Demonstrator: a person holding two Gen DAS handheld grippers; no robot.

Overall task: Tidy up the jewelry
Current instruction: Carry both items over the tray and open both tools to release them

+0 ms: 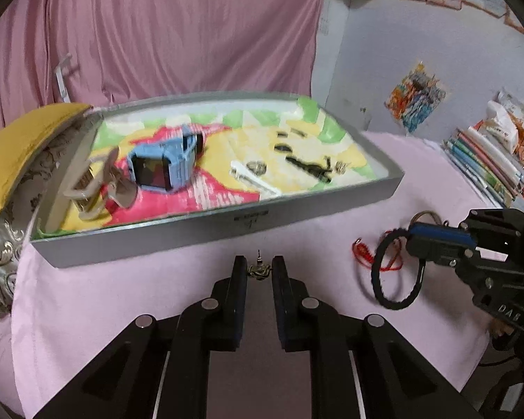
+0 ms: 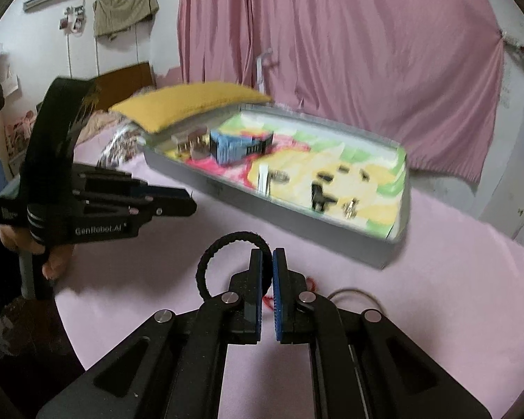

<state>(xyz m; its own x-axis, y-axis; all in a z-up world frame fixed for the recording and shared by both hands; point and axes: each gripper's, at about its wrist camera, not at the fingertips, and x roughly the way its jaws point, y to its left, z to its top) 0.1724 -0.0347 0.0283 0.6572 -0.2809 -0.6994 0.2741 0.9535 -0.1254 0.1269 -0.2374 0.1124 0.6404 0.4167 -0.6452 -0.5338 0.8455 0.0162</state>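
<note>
My left gripper [image 1: 259, 268] is shut on a small metal earring [image 1: 259, 269], pinched at its fingertips just above the pink cloth in front of the grey tray [image 1: 314, 209]. To its right, my right gripper [image 1: 410, 241] is shut on a black toothed bracelet loop [image 1: 380, 279], which hangs tilted over a red cord [image 1: 363, 253]. In the right wrist view the loop [image 2: 223, 241] curves out to the left of the right gripper [image 2: 269, 256]. The left gripper [image 2: 188, 202] sits at the left, held by a hand, in front of the tray [image 2: 297, 223].
The tray holds a blue watch [image 1: 164, 167], a beige hair claw [image 1: 101, 188], a white clip [image 1: 255, 178], small rings and several black pins. A metal ring [image 1: 426, 214] lies behind the right gripper. A yellow cushion [image 1: 24, 146] borders the tray; books [image 1: 485, 167] are stacked at the right.
</note>
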